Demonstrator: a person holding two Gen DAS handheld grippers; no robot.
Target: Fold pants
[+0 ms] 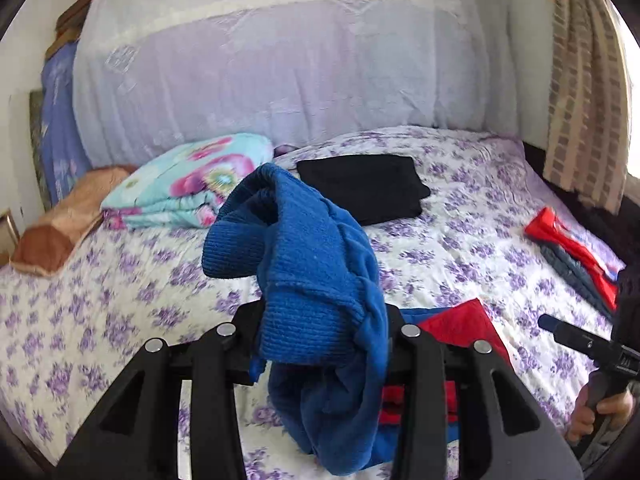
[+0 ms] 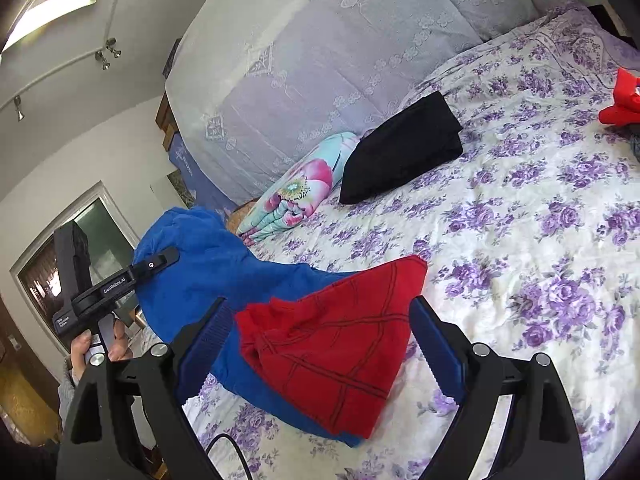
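Floral bedsheet fills both views. Your left gripper is clamped on the blue end of the pants, bunched and lifted off the bed. Red part lies on the sheet between your right gripper's jaws, which stand wide, apparently not touching it. Black fold sits well apart, beside the blanket.

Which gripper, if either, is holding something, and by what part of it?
The left gripper holds the blue and red pants by a bunched ribbed blue end, lifted off the bed. The right gripper stands open around the red part, gripping nothing.
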